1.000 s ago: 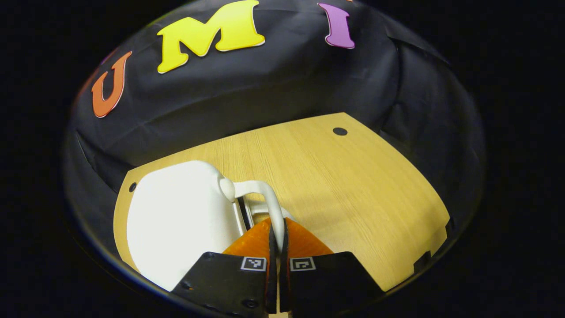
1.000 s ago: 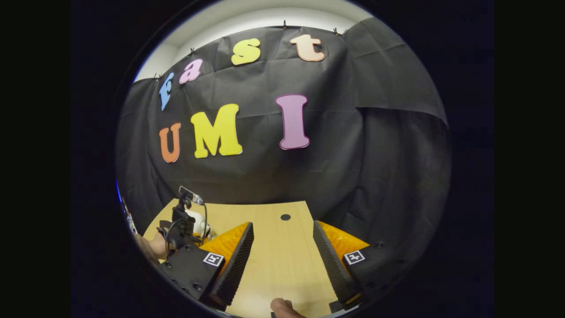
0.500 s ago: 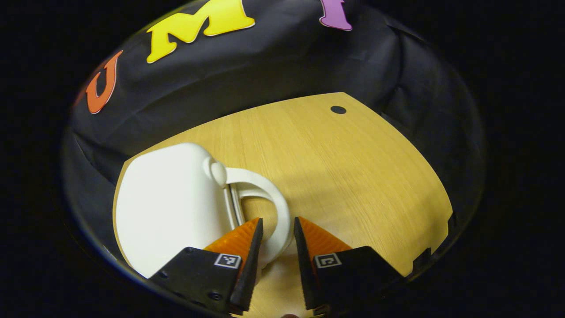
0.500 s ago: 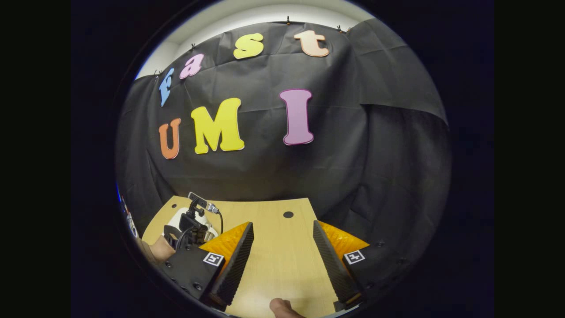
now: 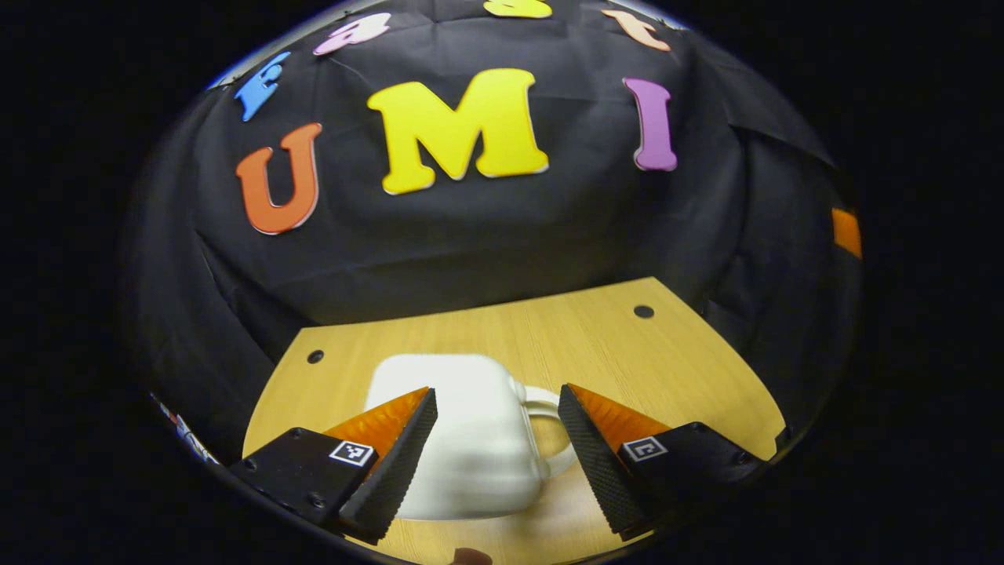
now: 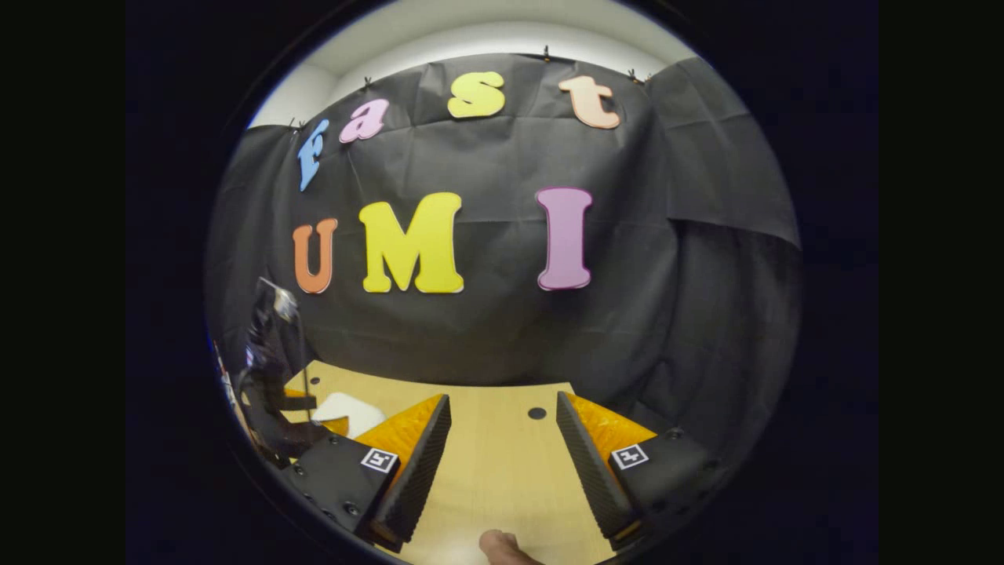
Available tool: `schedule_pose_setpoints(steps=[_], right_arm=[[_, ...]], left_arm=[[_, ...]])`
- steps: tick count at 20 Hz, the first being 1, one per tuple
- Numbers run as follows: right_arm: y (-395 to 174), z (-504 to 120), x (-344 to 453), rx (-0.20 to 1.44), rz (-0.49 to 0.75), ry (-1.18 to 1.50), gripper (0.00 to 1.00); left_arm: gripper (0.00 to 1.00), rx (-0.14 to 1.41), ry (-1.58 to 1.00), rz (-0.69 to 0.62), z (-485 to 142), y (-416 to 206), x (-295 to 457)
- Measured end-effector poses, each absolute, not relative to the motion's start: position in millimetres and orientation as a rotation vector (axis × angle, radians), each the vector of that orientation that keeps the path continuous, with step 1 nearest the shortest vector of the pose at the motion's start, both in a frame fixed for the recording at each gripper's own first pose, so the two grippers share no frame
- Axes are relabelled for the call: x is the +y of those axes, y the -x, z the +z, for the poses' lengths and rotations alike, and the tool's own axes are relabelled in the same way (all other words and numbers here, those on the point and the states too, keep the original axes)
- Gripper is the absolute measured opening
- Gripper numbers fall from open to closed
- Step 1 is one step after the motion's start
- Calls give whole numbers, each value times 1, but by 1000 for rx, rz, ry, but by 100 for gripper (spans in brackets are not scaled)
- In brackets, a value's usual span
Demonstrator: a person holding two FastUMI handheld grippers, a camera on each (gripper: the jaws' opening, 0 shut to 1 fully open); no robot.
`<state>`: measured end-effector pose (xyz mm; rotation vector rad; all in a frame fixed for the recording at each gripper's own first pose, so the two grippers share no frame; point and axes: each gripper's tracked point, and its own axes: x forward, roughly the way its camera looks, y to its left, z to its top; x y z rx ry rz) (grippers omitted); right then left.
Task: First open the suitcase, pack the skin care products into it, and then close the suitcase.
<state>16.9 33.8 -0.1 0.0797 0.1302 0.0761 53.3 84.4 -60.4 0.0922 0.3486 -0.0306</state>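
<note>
Suitcase [image 5: 463, 435], small & white, lies flat on the wood table [image 5: 627, 361], on the near left part of it. It looks shut, w/ a loop handle [image 5: 549, 431] poking out on its right side.

Left gripper [image 5: 496, 447] is wide open & holds nothing. Its two fingers sit one on each side of the case's right end, w/ the handle in the gap between them. Can't tell if they touch it; prob. just above it.

Right gripper [image 6: 502, 463] is wide open too, nothing in it, over bare table to the right, well apart from the case. In the right gripper view the case [image 6: 345, 410] shows as a white bit far left, next to the other gripper [image 6: 274, 369].

How it will handle, my guess: hard smooth shell, stiff, light, maybe slippery. Flat sides give the fingers little to pinch, so it could slide on the table. Best spot to grab = the handle, thin enough to fit between the fingers. No skin care stuff seen, so I can't tell if it is inside.
</note>
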Motion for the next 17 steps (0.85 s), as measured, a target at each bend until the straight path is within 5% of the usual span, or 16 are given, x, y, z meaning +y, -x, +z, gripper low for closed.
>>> schedule_pose_setpoints(steps=[9, 17], right_arm=[[-20, 56, 111, 11, 76, -60, 80], [-2, 38, 155, 21, 80, -21, 80]], left_arm=[[99, 63, 5, 85, 62, 16, 143], [99, 43, 52, -3, 45, 34, 138]])
